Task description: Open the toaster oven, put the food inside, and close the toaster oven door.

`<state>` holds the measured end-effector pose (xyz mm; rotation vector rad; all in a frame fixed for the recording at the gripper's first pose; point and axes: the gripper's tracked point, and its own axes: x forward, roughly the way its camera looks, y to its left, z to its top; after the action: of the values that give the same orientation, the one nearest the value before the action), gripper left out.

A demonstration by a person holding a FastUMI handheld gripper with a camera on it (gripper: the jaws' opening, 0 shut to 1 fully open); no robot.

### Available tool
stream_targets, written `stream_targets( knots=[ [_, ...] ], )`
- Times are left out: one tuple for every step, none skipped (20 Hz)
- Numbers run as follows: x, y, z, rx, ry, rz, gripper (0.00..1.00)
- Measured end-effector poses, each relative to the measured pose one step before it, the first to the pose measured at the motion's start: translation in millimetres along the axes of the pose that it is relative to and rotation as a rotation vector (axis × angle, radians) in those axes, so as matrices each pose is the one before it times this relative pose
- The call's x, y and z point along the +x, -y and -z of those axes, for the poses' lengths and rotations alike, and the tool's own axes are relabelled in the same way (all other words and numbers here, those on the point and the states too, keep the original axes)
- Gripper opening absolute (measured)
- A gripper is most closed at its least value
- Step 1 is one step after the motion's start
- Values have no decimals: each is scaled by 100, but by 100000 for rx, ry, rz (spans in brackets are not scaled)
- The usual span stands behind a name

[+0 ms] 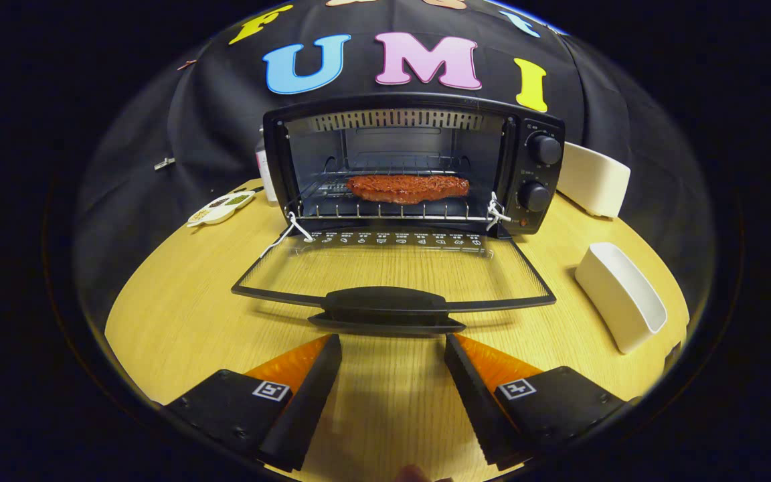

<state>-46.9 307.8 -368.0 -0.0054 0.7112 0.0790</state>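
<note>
gripper [392,345] level above table [178,314], fingers spread, grasping nothing; door handle [385,306] just ahead, steak [407,188] on rack beyond; door print unreadable.

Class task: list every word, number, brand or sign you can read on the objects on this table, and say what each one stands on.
None can be read.
Oven door: a row of small white icons and print along its hinge edge, too small to read.
Oven control panel: tiny marks around two knobs, blurred.
Bottle beside the toaster oven: label not legible.
Open gripper, empty: square coded markers, no text.
</note>
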Motion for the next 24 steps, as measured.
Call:
stream_targets(
  knots=[
    [96,-180,-38,2239,702,5,97],
    [0,5,-103,139,1600,285,97],
    [2,141,-11,-1049,1352,673,96],
    [-32,20,-92,-1562,1090,796,96],
    [-109,-12,-193,-984,1911,784,97],
    [-180,-29,-211,-633,1756,717,96],
    [-173,-19,-216,-605,1698,809,96],
    [-231,32,-346,-645,1926,1015,96],
    [-203,-25,-320,-922,1696,910,97],
    [-213,-37,-491,-958,2566,976,96],
    [-353,23,-618,-1363,2908,930,96],
    [-214,-12,-597,-1881,3348,968,97],
    [-207,21,-761,-2180,3686,920,97],
    [-237,-74,-583,-2411,2871,459,97],
    [22,-60,-673,-1433,2282,214,98],
    [37,-48,-585,-619,1849,506,99],
    [19,103,-902,-754,2397,388,99],
    [148,174,-740,-295,1849,634,100],
    [480,203,-578,-179,1435,542,100],
    [142,-77,-349,763,342,-755,99],
    [393,-130,-333,1925,168,-993,98],
    [566,314,-991,1693,1291,67,98],
    [637,359,-1132,901,2302,699,98],
    [483,511,-769,259,1767,706,98]
  ],
)
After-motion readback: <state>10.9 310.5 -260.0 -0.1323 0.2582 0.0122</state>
